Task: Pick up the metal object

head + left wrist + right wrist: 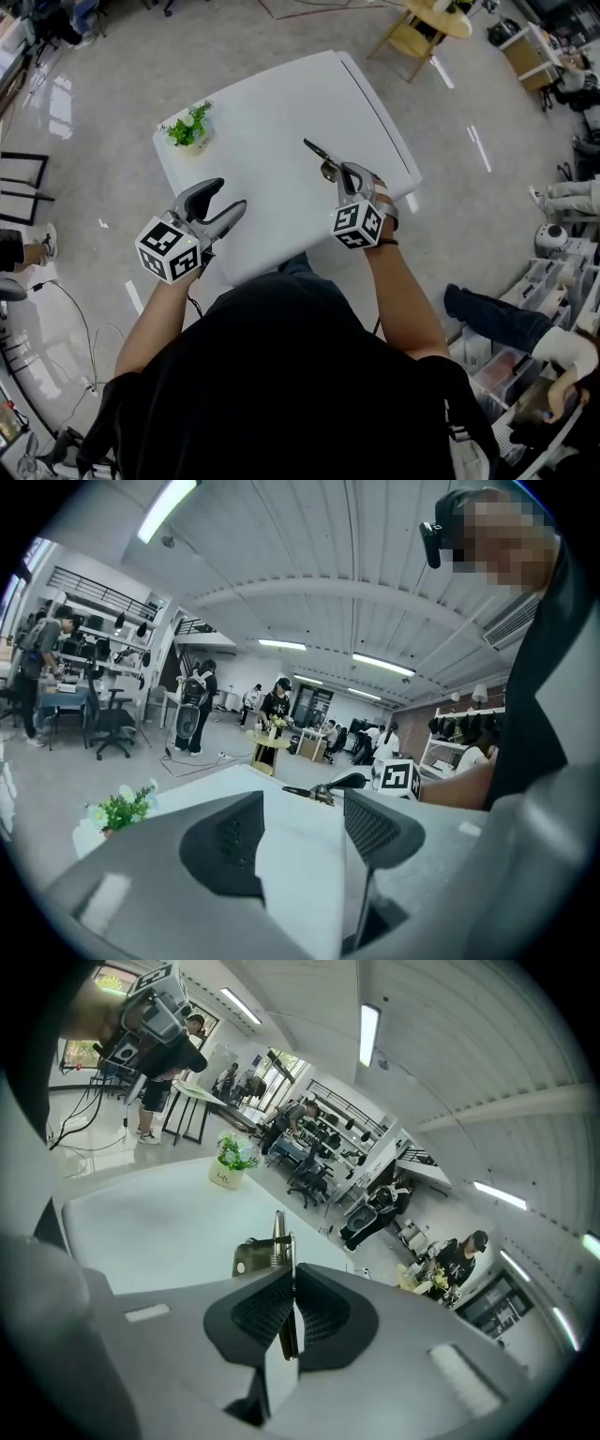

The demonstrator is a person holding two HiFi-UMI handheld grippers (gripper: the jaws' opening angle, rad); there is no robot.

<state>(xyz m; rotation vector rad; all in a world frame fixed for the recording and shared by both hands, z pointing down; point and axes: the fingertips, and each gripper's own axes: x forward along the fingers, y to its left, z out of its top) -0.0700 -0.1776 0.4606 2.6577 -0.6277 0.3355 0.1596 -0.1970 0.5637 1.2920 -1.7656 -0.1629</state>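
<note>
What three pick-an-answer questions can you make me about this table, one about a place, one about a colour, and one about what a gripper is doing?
1. Where is the plant? A at the middle of the table; B near a corner of it; C under it.
2. What colour is the table? A white; B red; C black.
3. How is the right gripper? A open and empty; B shut on the plant; C shut on the metal object.

Answers: 1 B, the head view shows the plant standing by the table's corner. 2 A, its top is plain white. 3 C, the right gripper view shows the jaws closed on the thin metal piece.
</note>
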